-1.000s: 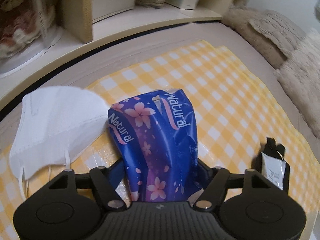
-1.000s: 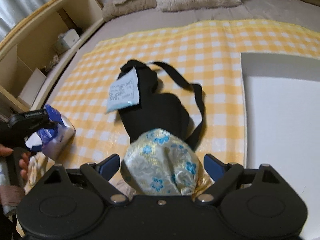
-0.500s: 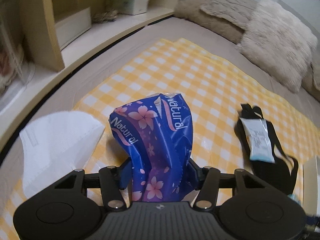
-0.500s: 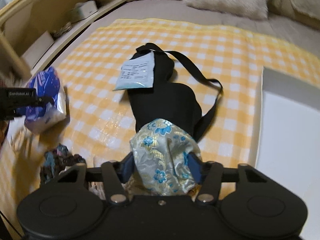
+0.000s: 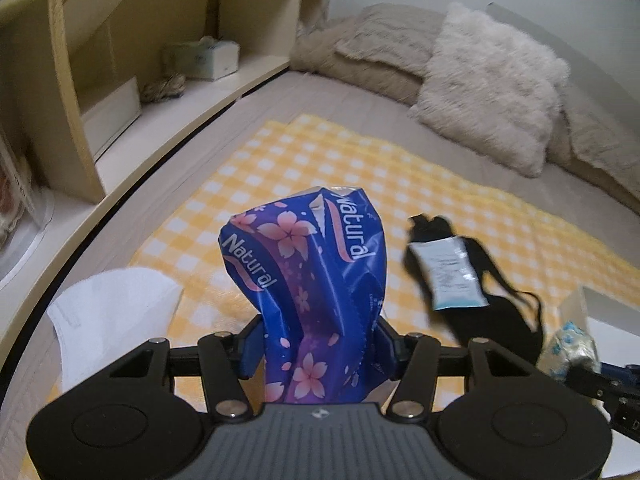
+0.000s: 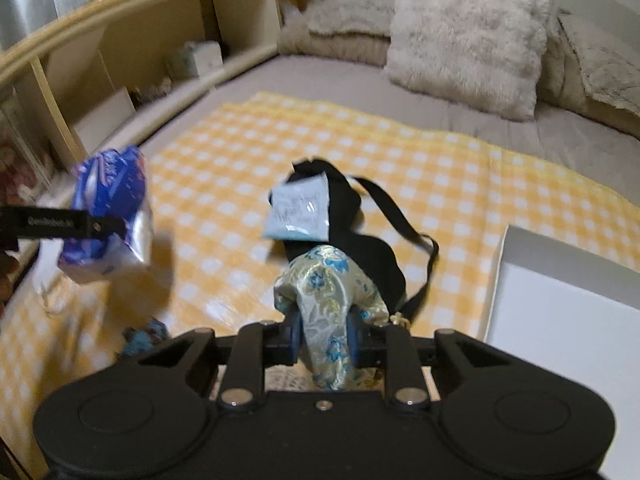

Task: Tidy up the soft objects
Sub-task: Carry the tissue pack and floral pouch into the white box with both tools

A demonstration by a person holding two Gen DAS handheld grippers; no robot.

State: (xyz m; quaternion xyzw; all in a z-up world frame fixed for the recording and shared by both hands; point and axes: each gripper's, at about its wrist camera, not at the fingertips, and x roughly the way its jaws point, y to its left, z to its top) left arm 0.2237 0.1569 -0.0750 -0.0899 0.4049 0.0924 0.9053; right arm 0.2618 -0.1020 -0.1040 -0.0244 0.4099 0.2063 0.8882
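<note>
My left gripper [image 5: 320, 340] is shut on a blue tissue pack [image 5: 308, 264] with pink flowers and the word "Natural", held up off the yellow checked cloth [image 5: 360, 168]. The same pack [image 6: 112, 216] hangs at the left in the right wrist view. My right gripper [image 6: 324, 336] has its jaws closing tight on a pale gold and blue brocade pouch [image 6: 328, 284], pads pressing the fabric, and the pouch is off the cloth. A white face mask [image 5: 116, 312] lies left of the pack. A black strapped pouch [image 6: 360, 240] lies mid-cloth with a light blue sachet [image 6: 300, 212] on it.
A white flat box [image 6: 560, 320] sits at the right edge of the cloth. A dark blue knitted item [image 6: 144, 336] lies near the front left. Fluffy pillows [image 6: 464, 28] line the back of the bed, and a wooden shelf [image 6: 120, 56] with boxes runs along the left.
Both grippers have risen with their loads and rolled, so the pillows come into view. The right jaws went from wide around the brocade pouch to pinched tight on it.
</note>
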